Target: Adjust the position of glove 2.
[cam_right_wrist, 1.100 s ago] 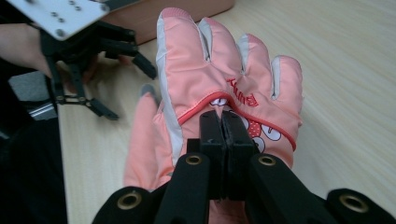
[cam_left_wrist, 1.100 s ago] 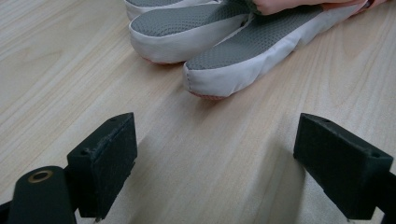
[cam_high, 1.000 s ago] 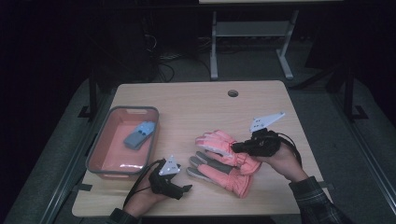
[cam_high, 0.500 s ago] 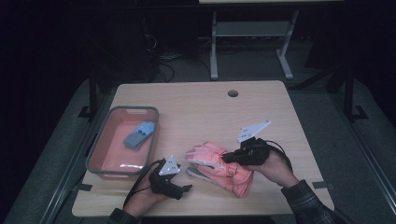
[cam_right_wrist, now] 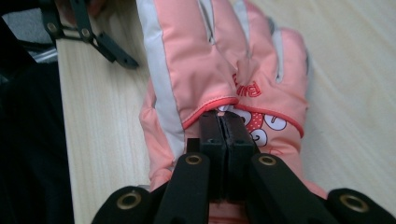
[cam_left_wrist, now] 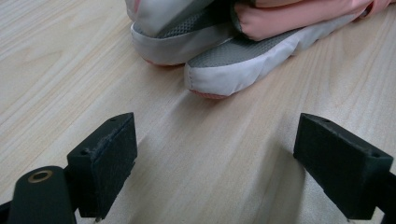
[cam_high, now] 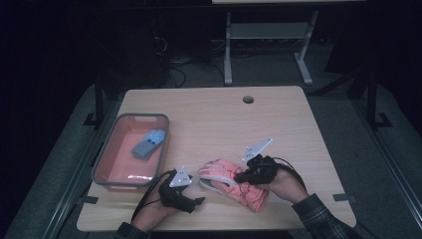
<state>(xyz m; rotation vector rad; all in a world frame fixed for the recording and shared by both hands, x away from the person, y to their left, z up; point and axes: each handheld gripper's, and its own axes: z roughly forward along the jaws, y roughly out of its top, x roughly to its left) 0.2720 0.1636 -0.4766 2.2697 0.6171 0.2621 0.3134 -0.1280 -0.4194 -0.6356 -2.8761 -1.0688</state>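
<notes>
Right gripper (cam_right_wrist: 223, 122) clamps the pink ski glove (cam_high: 234, 183) near the table's (cam_high: 214, 117) front edge, fingers pointing toward the nearby left gripper (cam_left_wrist: 217, 161), its jaws spread.

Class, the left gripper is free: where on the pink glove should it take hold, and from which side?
Probably the fingertips of the pink glove. They lie flat on the table, pointing straight at the open left gripper, with bare wood between. Come in low from that fingertip end. The right gripper is already shut on the cuff edge.
</notes>
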